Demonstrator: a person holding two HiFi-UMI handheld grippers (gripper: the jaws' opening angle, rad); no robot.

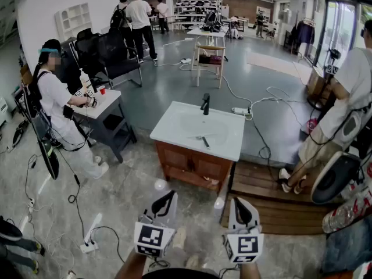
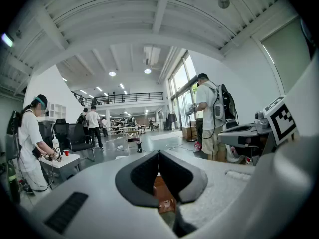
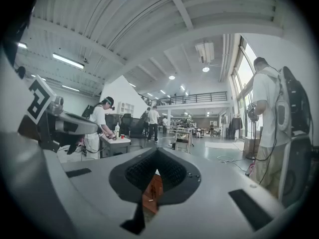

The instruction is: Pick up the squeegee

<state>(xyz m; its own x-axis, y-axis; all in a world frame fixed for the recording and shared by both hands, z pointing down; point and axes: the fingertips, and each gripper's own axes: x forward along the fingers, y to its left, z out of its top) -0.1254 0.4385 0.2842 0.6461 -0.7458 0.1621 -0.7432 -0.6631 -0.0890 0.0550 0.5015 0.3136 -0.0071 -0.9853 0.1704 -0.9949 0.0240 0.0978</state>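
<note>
Left claw (image 1: 170, 194) and right claw (image 1: 238, 202) are both closed, empty and well apart from the squeegee (image 1: 203, 141). Squeegee lies on the desk (image 1: 168, 129) at the basin's front edge, in front of the faucet (image 1: 205, 103). One person (image 1: 349, 97) stands right of the desk.

White basin (image 1: 174, 133), seemingly dark squeegee (image 1: 204, 142)

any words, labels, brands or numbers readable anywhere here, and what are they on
No text can be read in any view.
left gripper, its cube: square marker pattern, no letters.
right gripper, its cube: the same.
bottle on the side table: label too small to read.
</note>
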